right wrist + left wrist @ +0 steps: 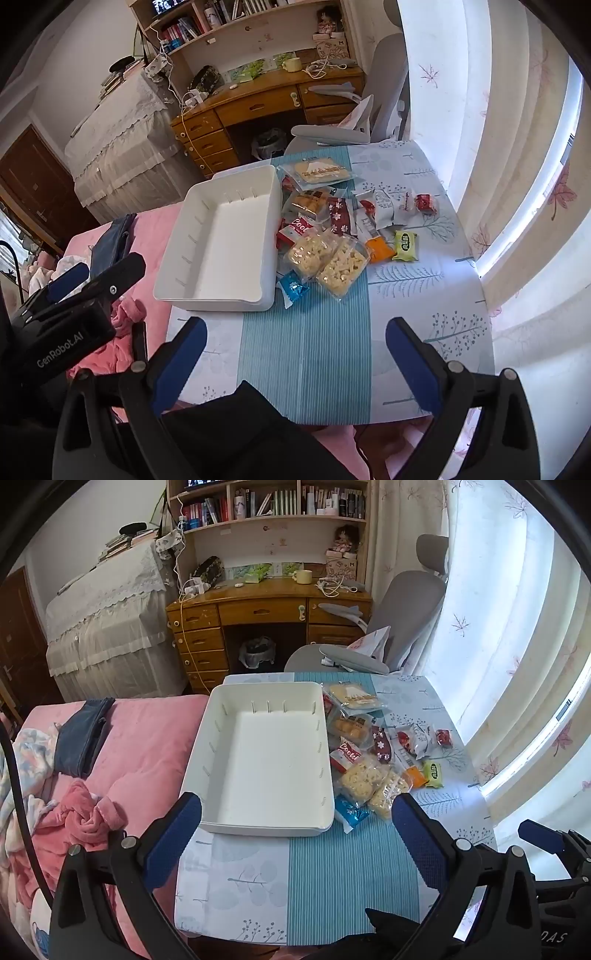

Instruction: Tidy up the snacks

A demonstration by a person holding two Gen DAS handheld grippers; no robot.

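On tablecloth [406, 295]: white tray [177, 266]; snack packets [332, 258] beside | wooden desk [266, 605] behind

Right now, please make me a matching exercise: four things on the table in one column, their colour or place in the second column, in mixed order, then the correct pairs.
Things:
1. storage bin
2. small sweet packet
3. foil packet
4. flat cracker pack

Descriptions:
A. blue, beside the bin's near corner
B. white, empty
C. at the far end of the snack pile
D. yellow-green, at the pile's right edge

Pairs: 1-B, 2-D, 3-A, 4-C
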